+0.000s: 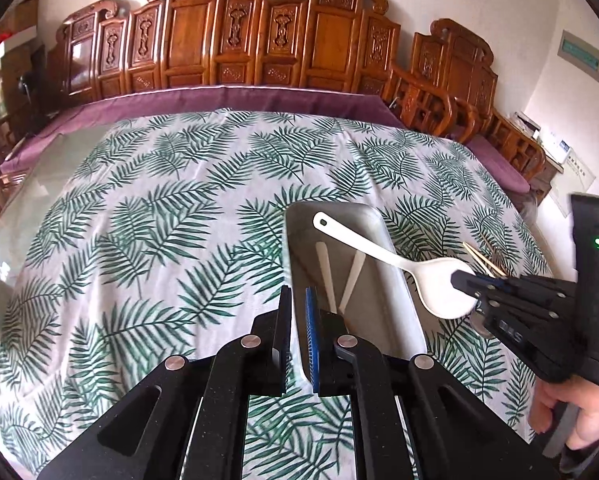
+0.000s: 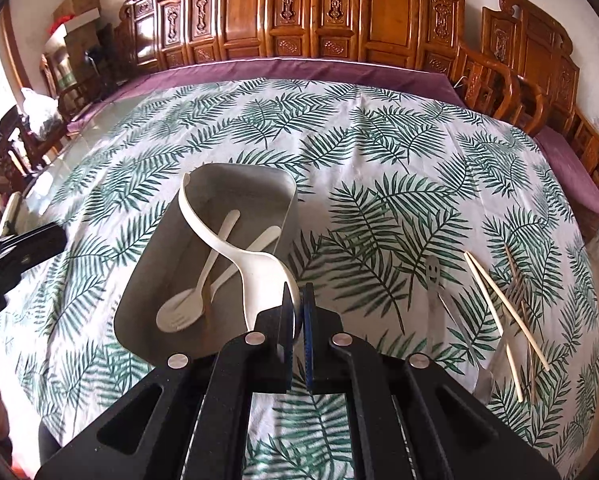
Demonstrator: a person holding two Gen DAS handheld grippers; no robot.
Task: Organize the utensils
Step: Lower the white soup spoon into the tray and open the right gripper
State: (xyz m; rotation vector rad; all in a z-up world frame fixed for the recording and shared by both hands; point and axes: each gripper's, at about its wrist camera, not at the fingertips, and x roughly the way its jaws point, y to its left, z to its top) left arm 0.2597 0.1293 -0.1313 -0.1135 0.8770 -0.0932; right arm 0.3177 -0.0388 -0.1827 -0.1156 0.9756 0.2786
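- A grey rectangular tray [image 2: 287, 216] sat on the fern-print tablecloth [image 2: 379, 152], its long side running away from the cameras.
- Inside it lay two small cream spoons [image 2: 187, 312], handles crossed, bowls at the near end.
- The right gripper [image 2: 297, 312] was clenched on the bowl rim of a large white serving spoon [image 2: 259, 276]; the spoon hung above the tray's right side, its handle reaching over the interior toward the far left corner.
- The left gripper [image 1: 297, 320] hovered at the tray's near-left edge, jaws nearly together, nothing between them.
- To the right of the tray, on the cloth, lay a metal utensil with a smiley-face handle [image 2: 433, 270], a pair of wooden chopsticks [image 2: 499, 312] and a metal fork [image 2: 517, 296].
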